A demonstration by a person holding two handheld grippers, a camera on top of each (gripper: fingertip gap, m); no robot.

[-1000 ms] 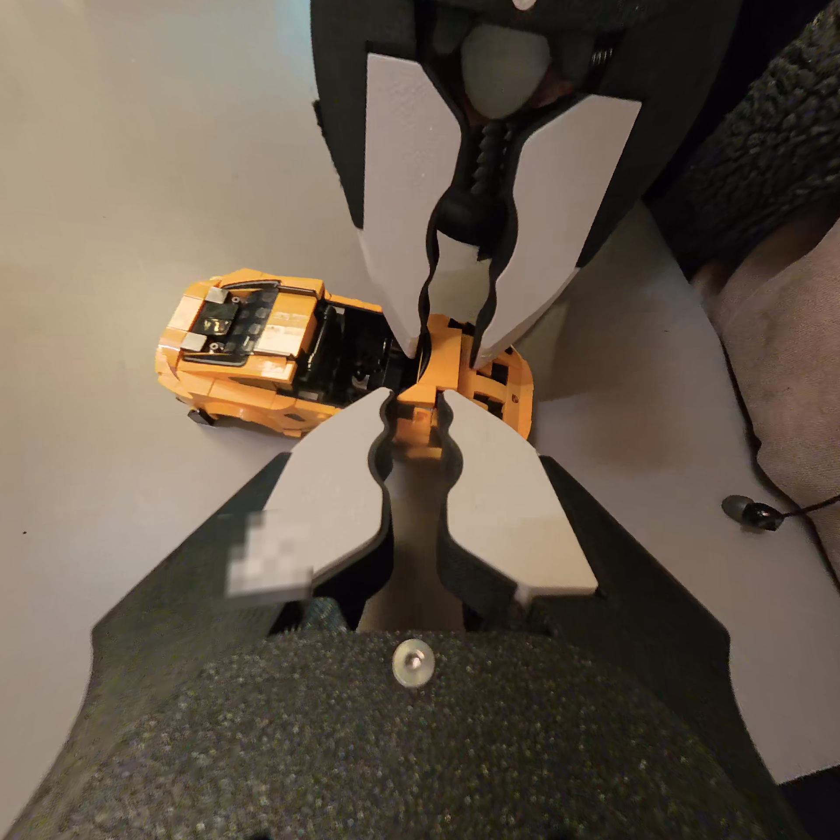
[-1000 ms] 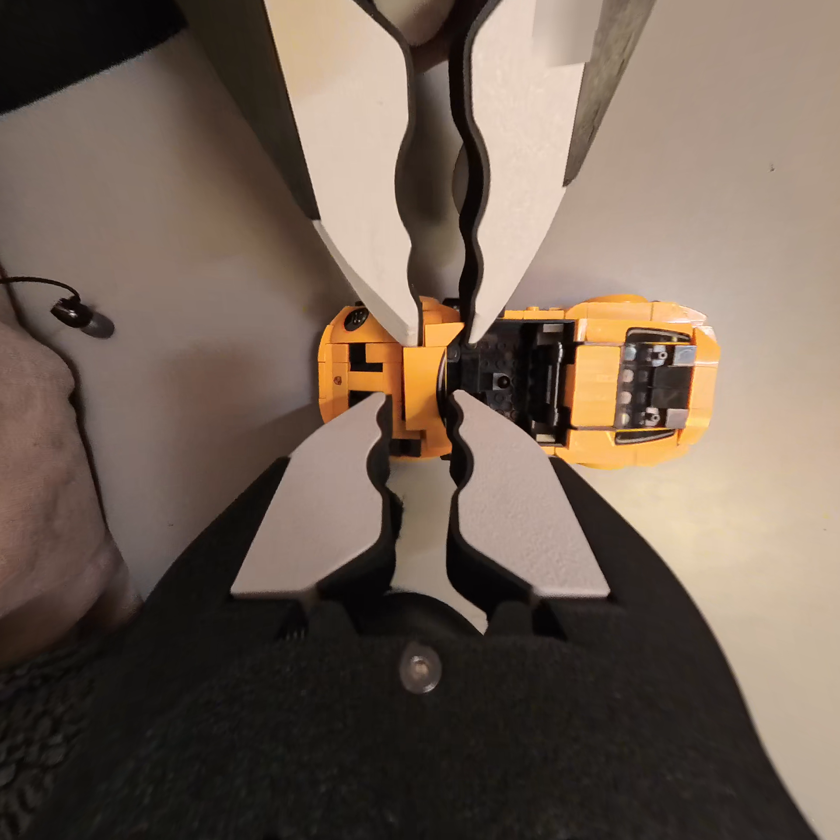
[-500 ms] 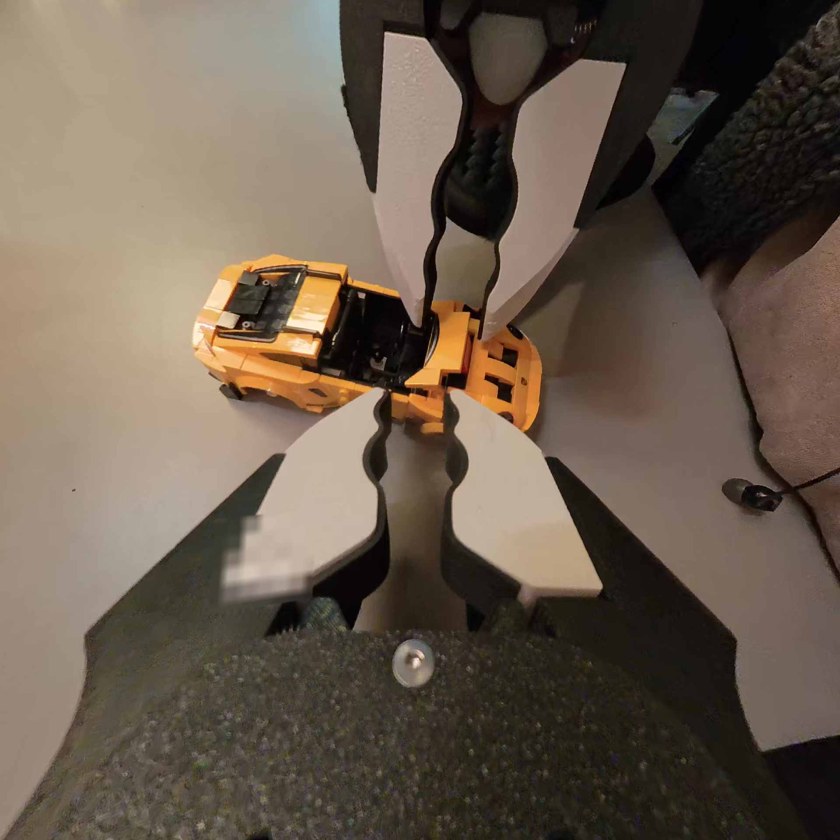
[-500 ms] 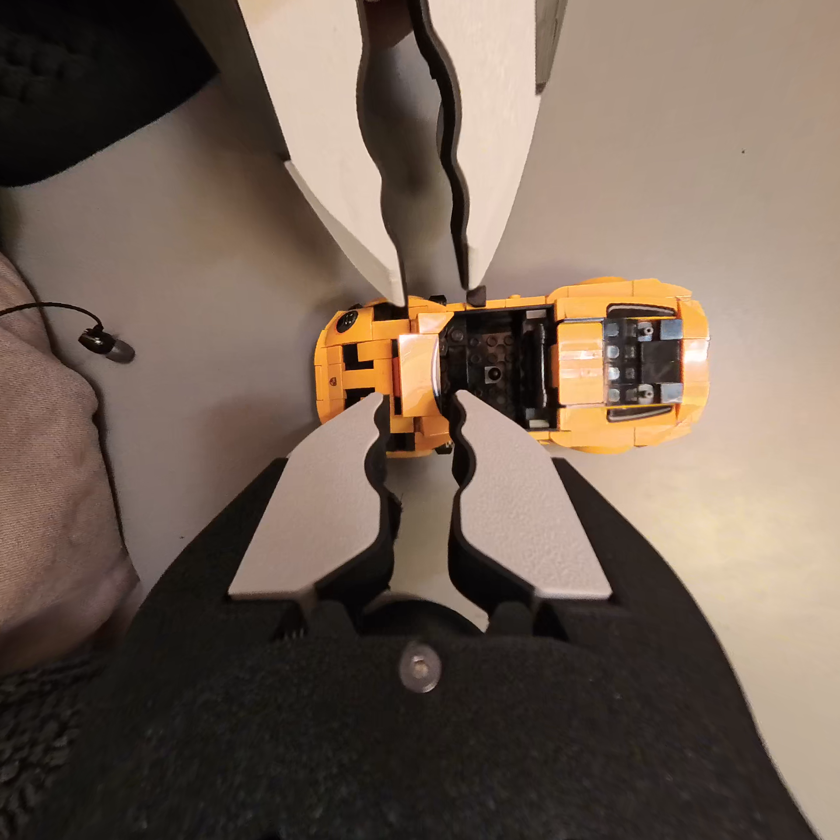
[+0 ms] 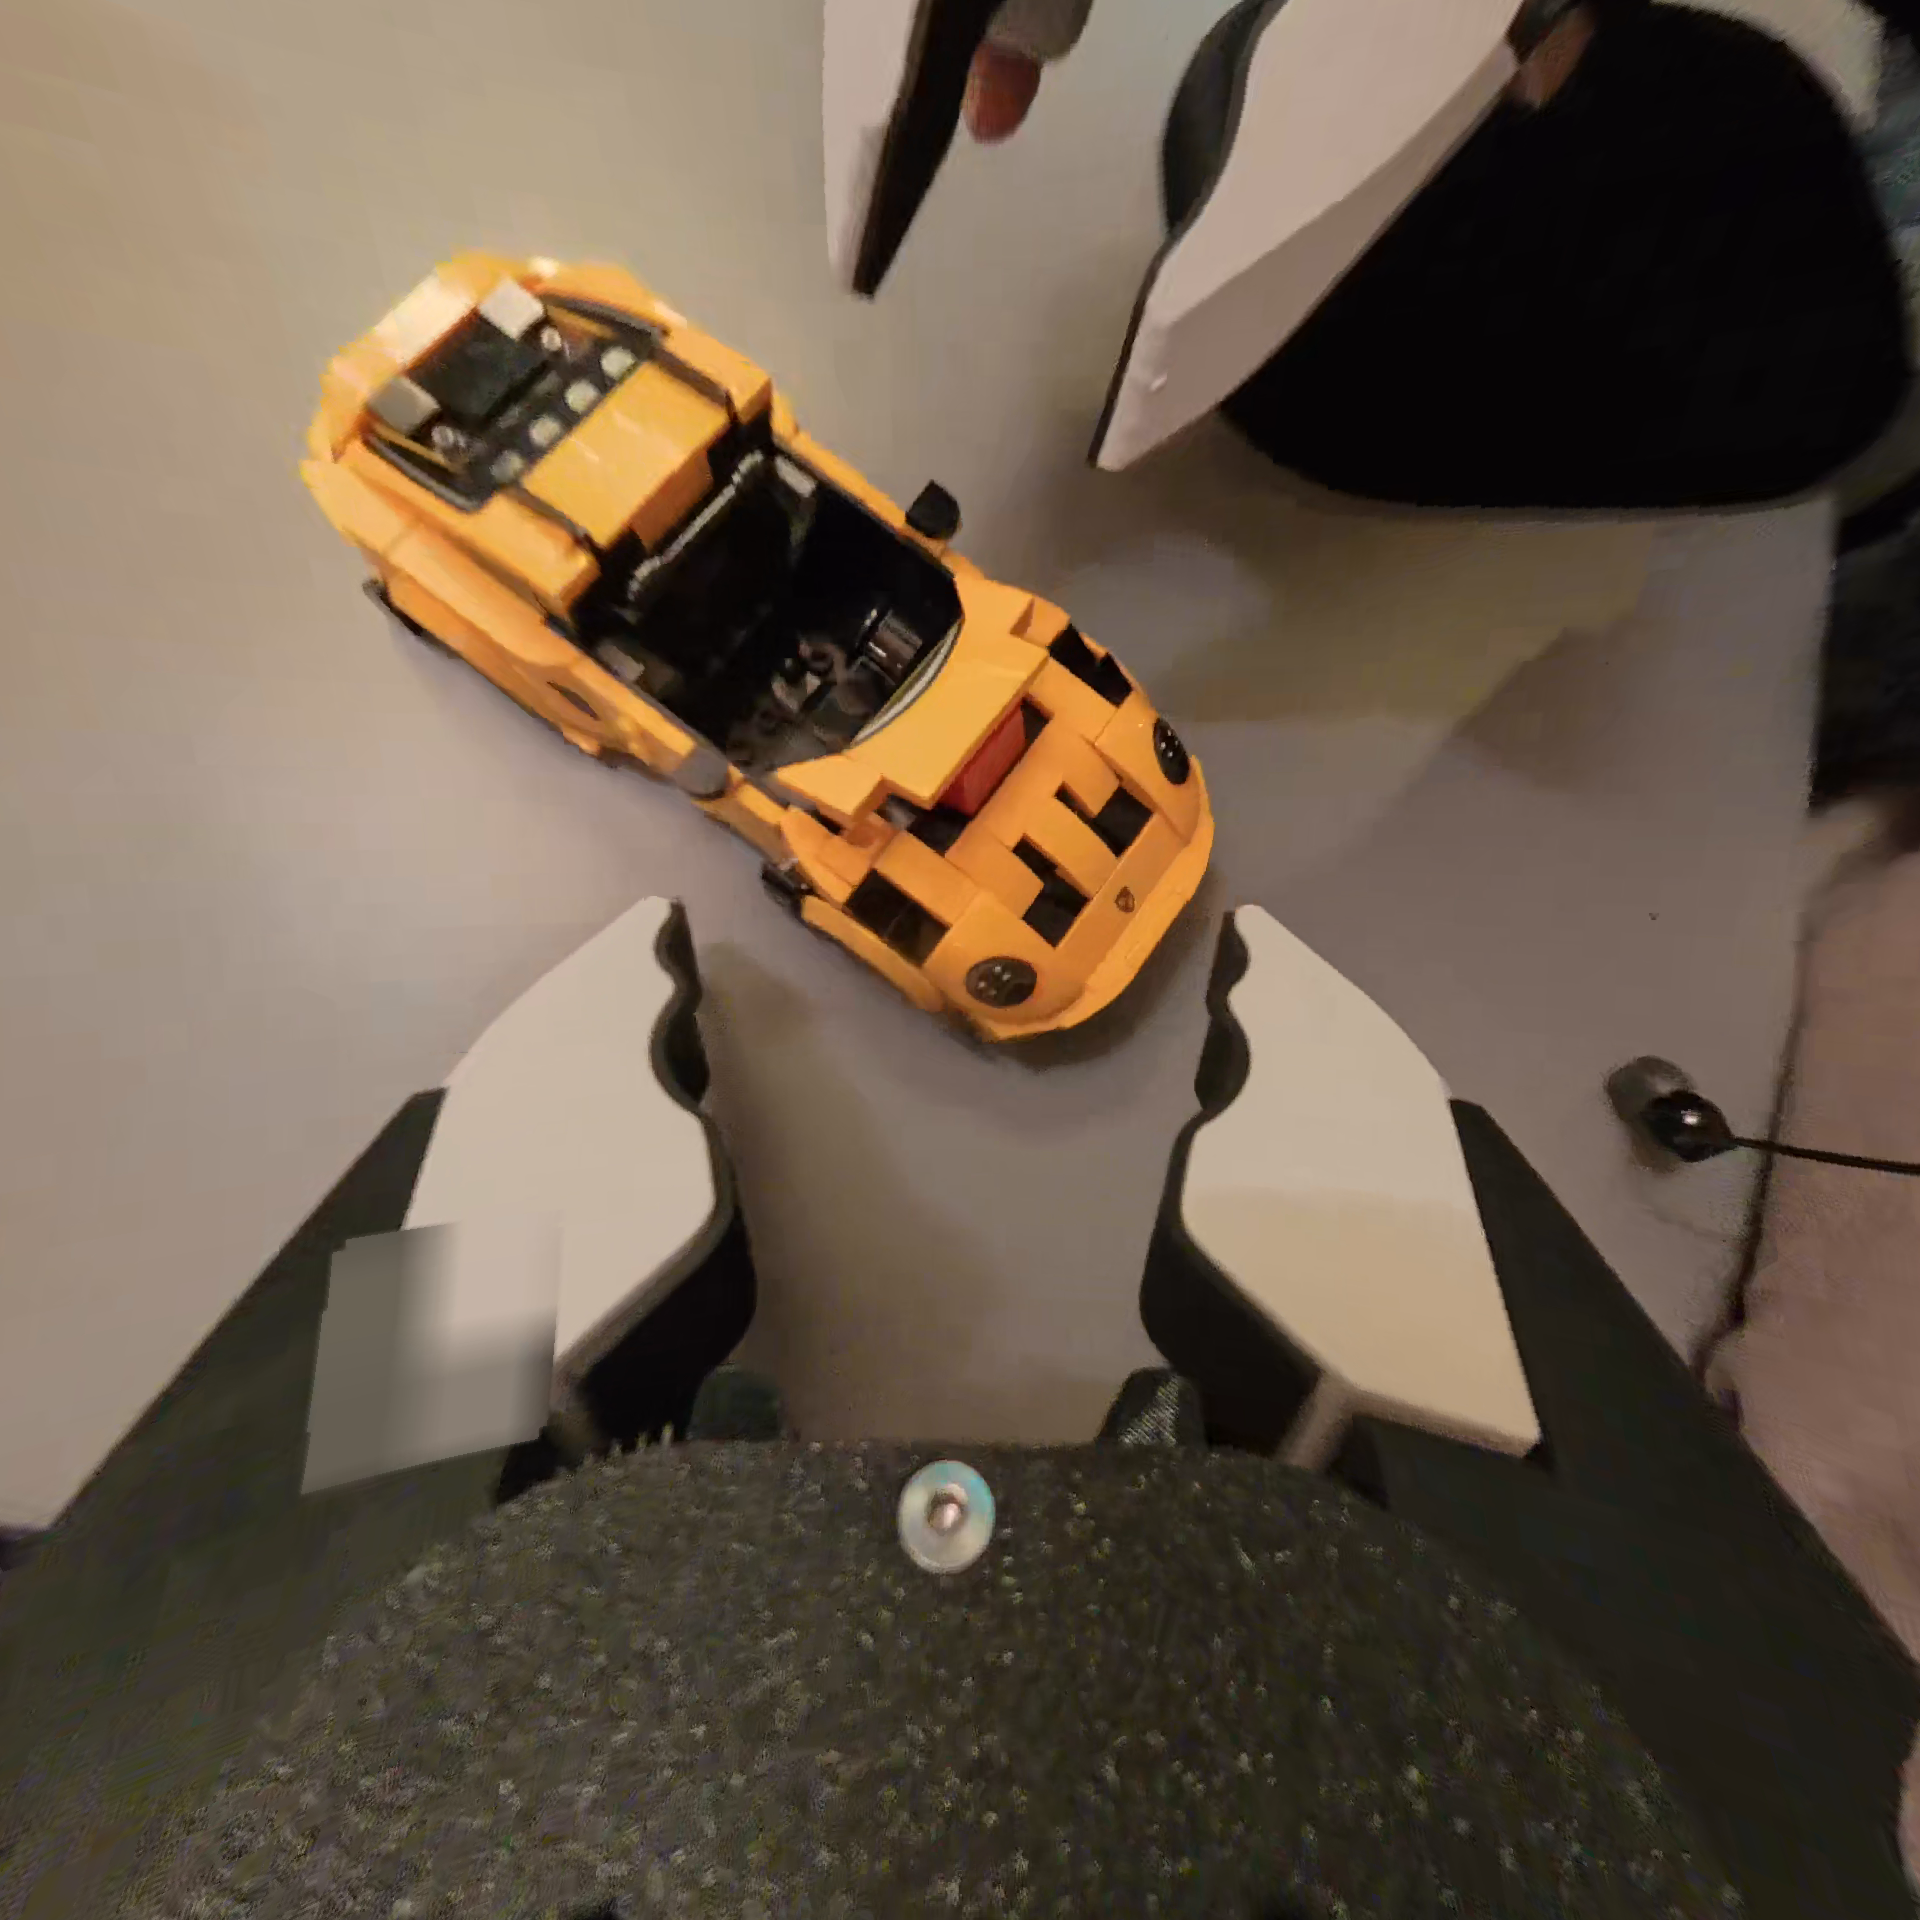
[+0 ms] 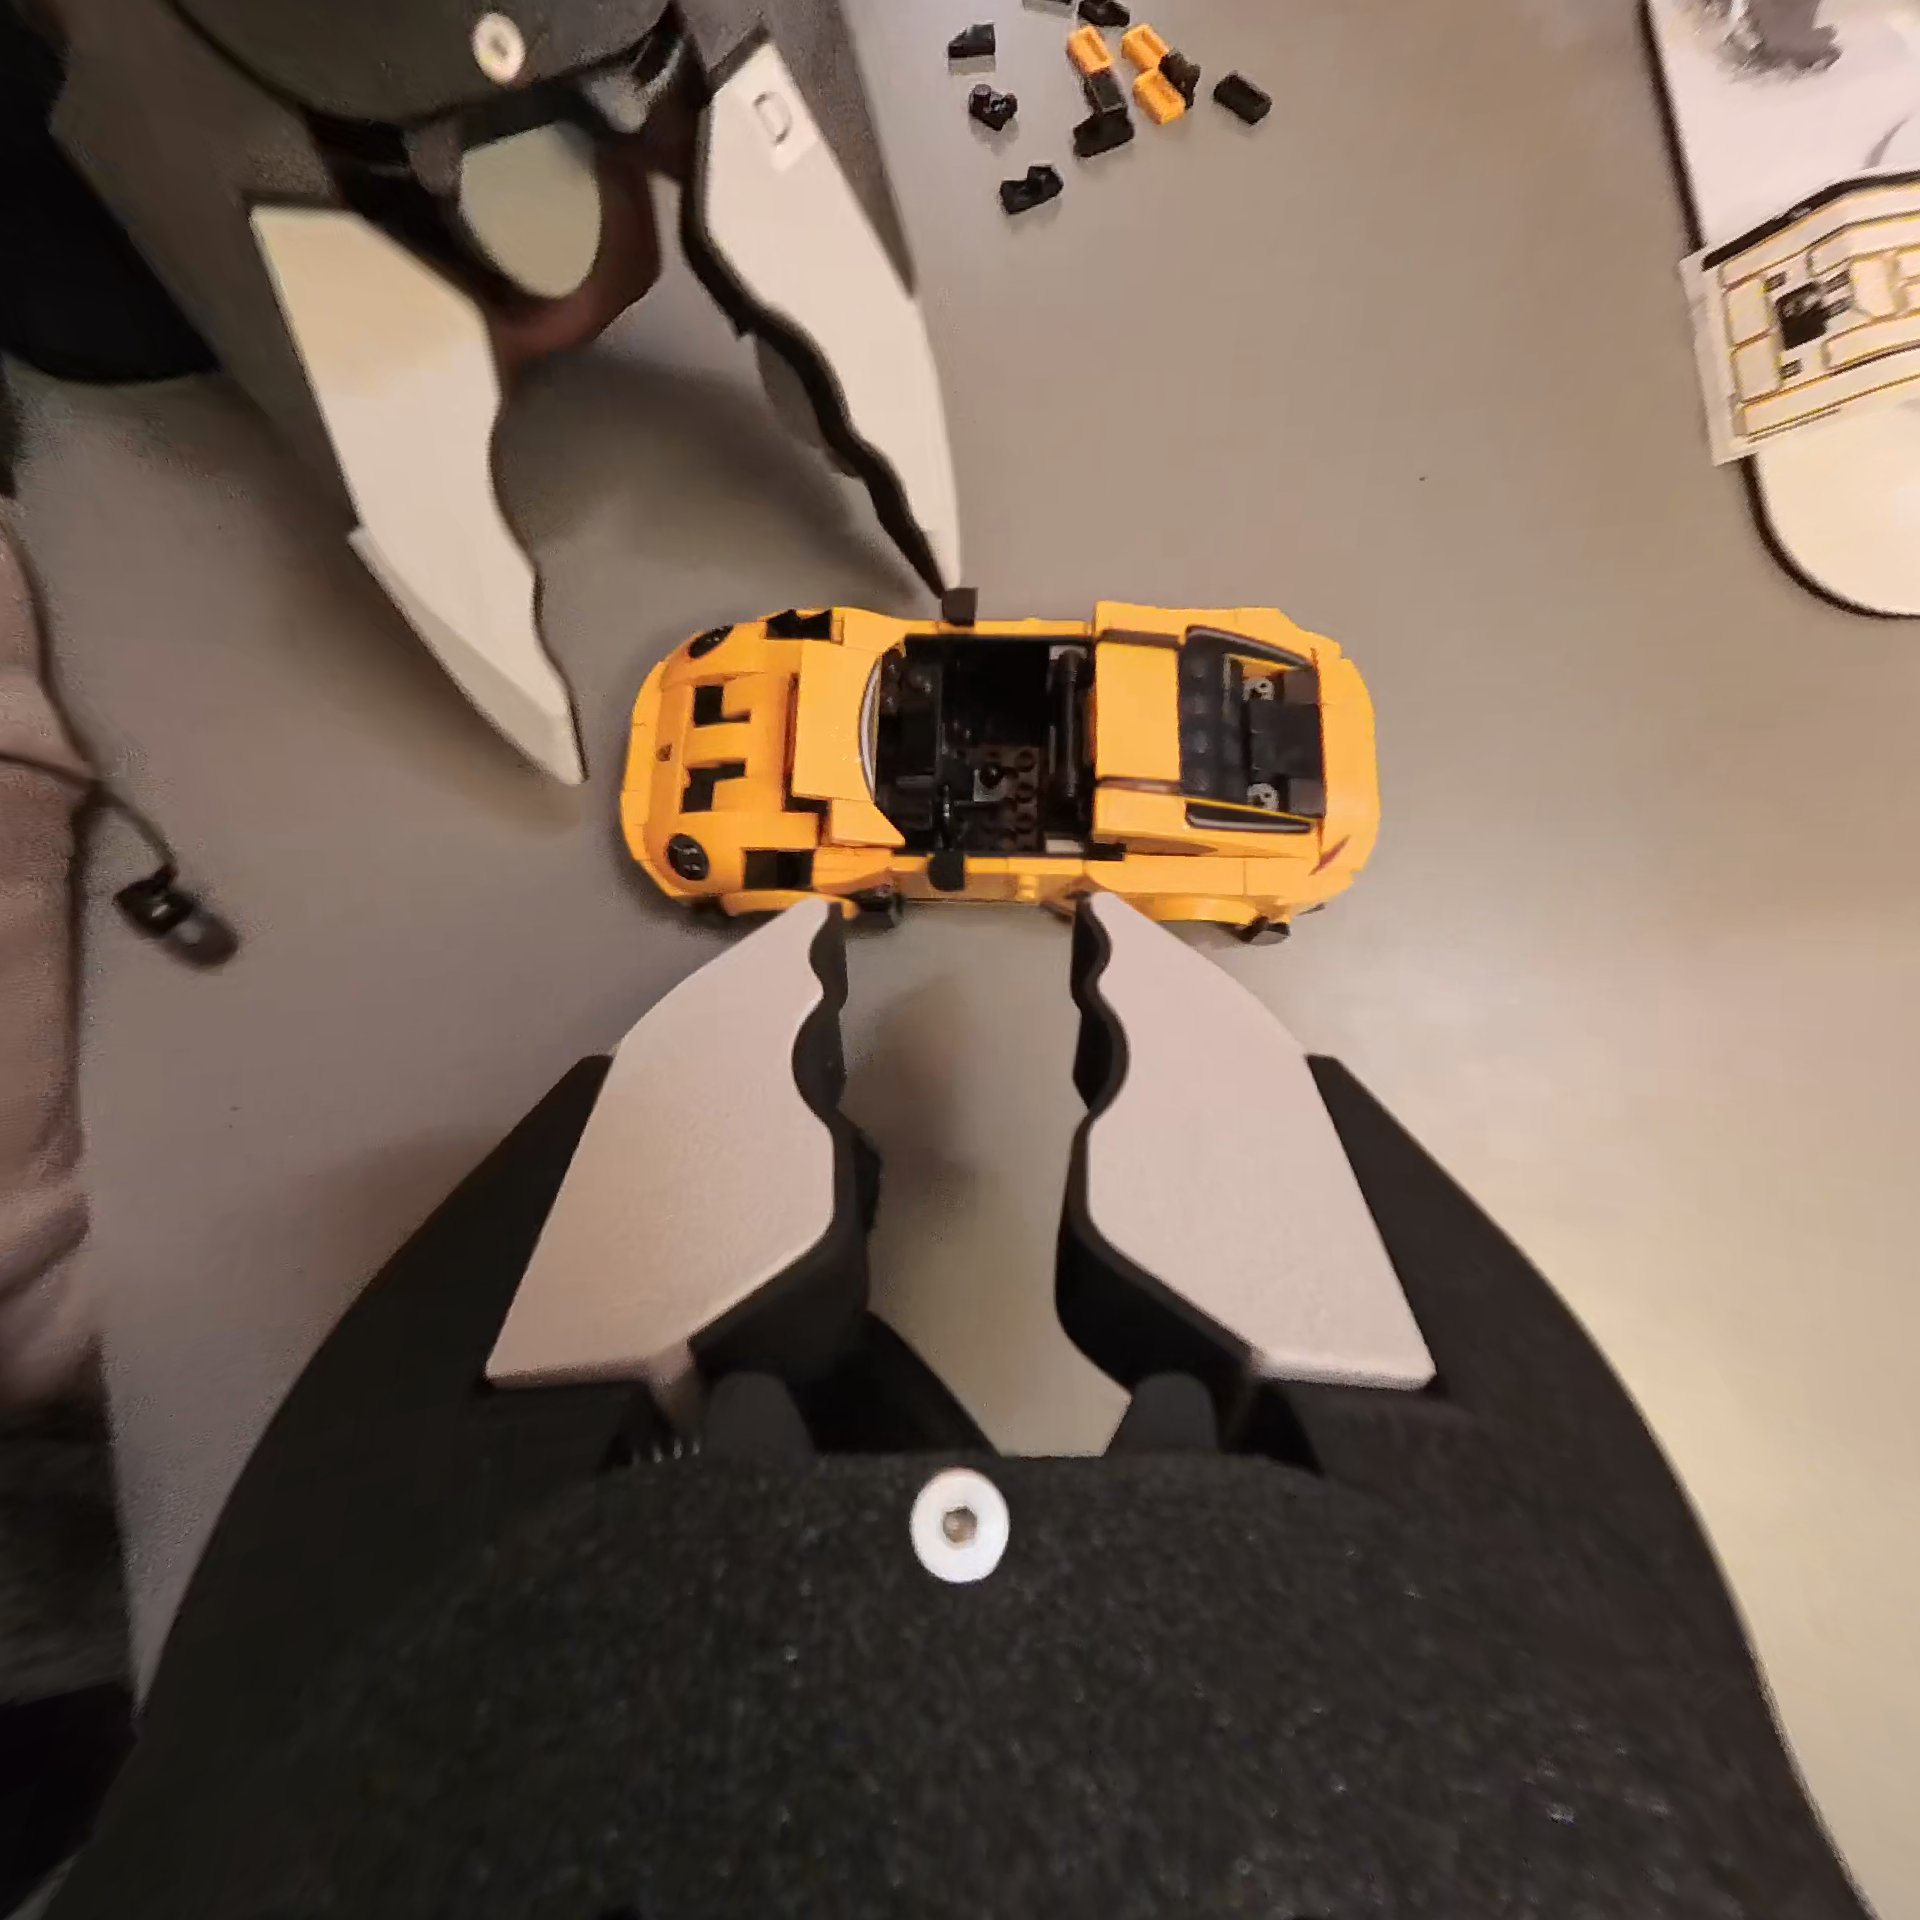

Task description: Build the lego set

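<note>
Hovering tongs: left tongs (image 5: 951, 914) and right tongs (image 6: 954, 914) both spread wide and holding nothing, one on each side of the model.
Right tongs, position: tips just beside the car's near flank; contact cannot be told.
Left tongs, position: seen from the right wrist view, one tip close to the small black mirror piece on the far flank.
Car (image 6: 997, 758): orange, resting free on the grey worktop (image 6: 1455, 1039); cabin roofless, black interior exposed, hood pieces seated.
Loose bricks (image 6: 1117, 88): small black and orange pieces, well apart at the worktop's far edge.
Instruction sheet (image 6: 1808, 312): far right.
Step in hand: likely between placements, with no piece held.
Next move: probably fetching a loose brick, which calls for a narrow, careful pinch.
</note>
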